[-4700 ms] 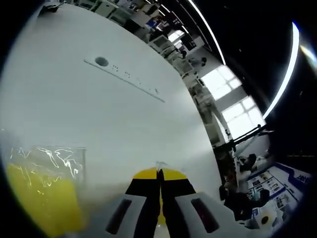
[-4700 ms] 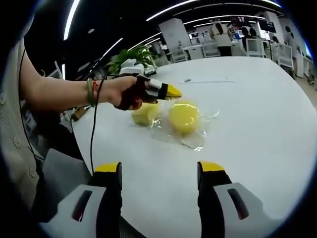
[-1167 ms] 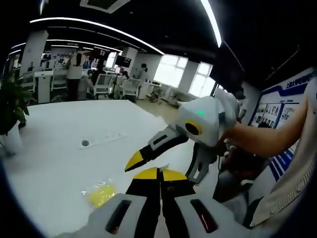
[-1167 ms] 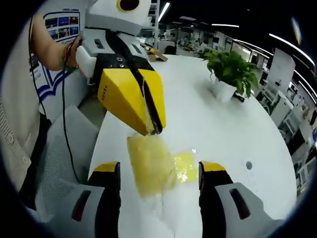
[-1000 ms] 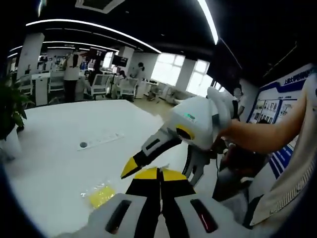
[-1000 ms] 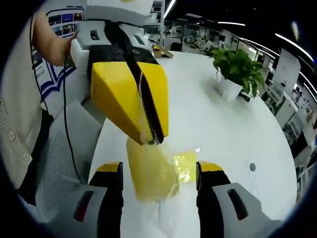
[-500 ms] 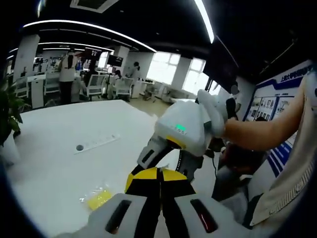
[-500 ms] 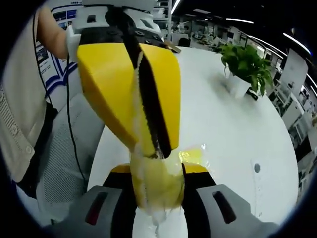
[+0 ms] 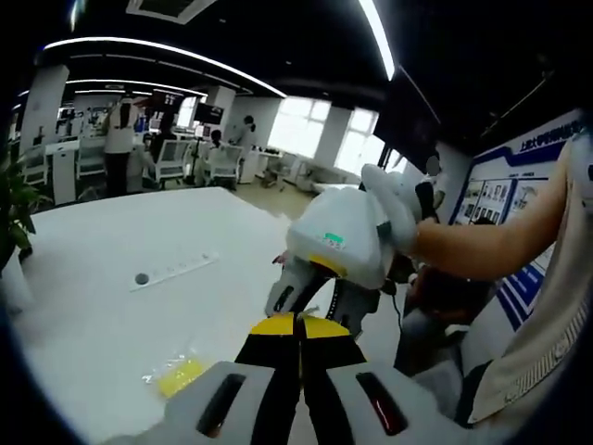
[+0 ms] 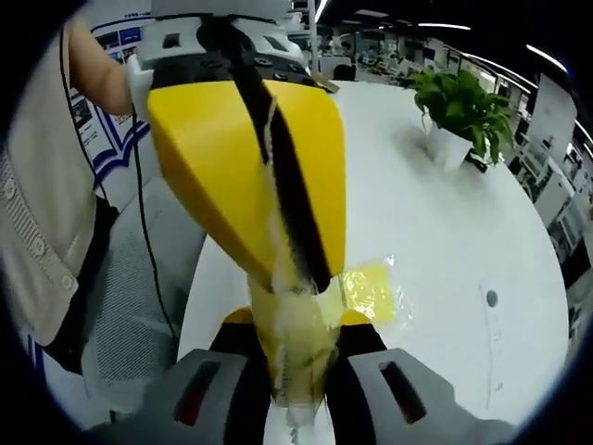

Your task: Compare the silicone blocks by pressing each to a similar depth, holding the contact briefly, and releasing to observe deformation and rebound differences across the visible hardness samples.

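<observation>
In the right gripper view the right gripper (image 10: 295,371), at the bottom centre of the frame, has closed its jaws on the bagged silicone block (image 10: 295,348); a second ago they stood wide apart on either side of it. The left gripper (image 10: 287,269) fills the upper middle of that view, its yellow jaws pressed together on the clear plastic at the top of the same bag, so the block hangs off the white table (image 10: 435,232) between the two tools. The second block (image 10: 372,287), flatter and also wrapped, lies on the table just right of centre; in the left gripper view it shows at the lower left (image 9: 181,375), with the right gripper (image 9: 324,269) in mid-frame and the left gripper's own jaws (image 9: 298,326) shut at the bottom centre. The squeeze on the first sample appears to have just begun, though how deep it goes is hard to read, since the bag and jaws hide most of the block. Hold and release remain, then the other sample.
</observation>
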Demonstrator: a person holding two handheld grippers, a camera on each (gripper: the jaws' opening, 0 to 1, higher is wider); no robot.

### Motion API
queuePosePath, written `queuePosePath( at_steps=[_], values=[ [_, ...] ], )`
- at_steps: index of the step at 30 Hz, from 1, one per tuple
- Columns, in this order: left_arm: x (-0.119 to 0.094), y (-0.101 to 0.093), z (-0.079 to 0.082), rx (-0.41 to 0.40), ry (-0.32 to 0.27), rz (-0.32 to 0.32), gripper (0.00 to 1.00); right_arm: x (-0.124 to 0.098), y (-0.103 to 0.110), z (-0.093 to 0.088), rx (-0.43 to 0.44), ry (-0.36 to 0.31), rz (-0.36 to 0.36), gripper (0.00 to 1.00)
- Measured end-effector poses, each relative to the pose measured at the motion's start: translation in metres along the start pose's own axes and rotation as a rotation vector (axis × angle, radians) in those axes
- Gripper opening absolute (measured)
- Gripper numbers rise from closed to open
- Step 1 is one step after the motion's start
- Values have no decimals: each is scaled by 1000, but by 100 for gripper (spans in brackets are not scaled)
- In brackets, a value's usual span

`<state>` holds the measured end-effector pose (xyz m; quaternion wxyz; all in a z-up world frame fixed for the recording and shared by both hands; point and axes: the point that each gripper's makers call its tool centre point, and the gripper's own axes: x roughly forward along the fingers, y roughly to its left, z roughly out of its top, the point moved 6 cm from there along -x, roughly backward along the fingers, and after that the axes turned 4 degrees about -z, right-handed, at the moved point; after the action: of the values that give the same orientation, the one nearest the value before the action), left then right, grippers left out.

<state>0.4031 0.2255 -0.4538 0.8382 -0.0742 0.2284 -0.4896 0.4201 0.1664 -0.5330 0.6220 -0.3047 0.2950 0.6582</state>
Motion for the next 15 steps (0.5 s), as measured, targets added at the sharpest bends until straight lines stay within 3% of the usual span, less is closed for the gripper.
queuePosePath(
  at_steps=[15],
  values=[
    [5, -1, -5, -2, 20, 3, 0, 2, 0, -7, -16, 12, 4, 13]
  ],
)
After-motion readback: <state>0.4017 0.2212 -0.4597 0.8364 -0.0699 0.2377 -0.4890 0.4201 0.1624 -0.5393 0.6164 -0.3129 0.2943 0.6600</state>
